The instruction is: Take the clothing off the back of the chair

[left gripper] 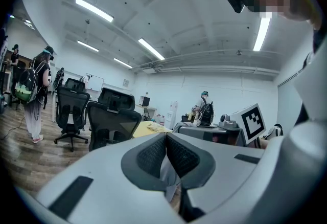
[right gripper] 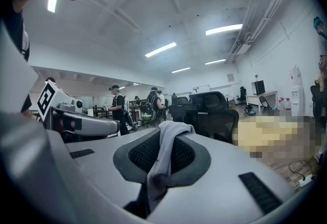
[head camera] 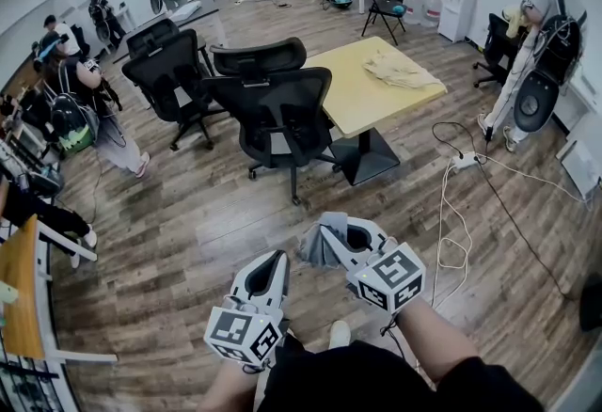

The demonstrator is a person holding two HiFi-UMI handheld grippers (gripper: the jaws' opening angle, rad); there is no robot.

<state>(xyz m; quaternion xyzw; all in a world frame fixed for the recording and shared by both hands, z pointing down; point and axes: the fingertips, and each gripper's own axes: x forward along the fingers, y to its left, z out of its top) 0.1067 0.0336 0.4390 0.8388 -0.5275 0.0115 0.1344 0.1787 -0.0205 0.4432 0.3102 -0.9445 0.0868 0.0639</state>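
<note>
Low in the head view, my right gripper (head camera: pixel 331 231) is shut on a bunched grey piece of clothing (head camera: pixel 317 246). In the right gripper view the clothing (right gripper: pixel 164 159) drapes over and down between the pads of that gripper (right gripper: pixel 166 133). My left gripper (head camera: pixel 279 257) sits just left of the bunch. Its pads meet, and grey fabric (left gripper: pixel 169 174) shows pinched in their lower part in the left gripper view (left gripper: pixel 166 136). Both grippers point nearly level, well short of the nearest black office chair (head camera: pixel 273 114), whose back is bare.
More black chairs (head camera: pixel 160 71) stand behind the nearest one. A yellow table (head camera: pixel 353 104) to the right carries a beige cloth (head camera: pixel 400 71). White cables (head camera: pixel 451 241) and a power strip (head camera: pixel 466 159) lie on the wooden floor. People stand at the left (head camera: pixel 80 109) and far right (head camera: pixel 541 34).
</note>
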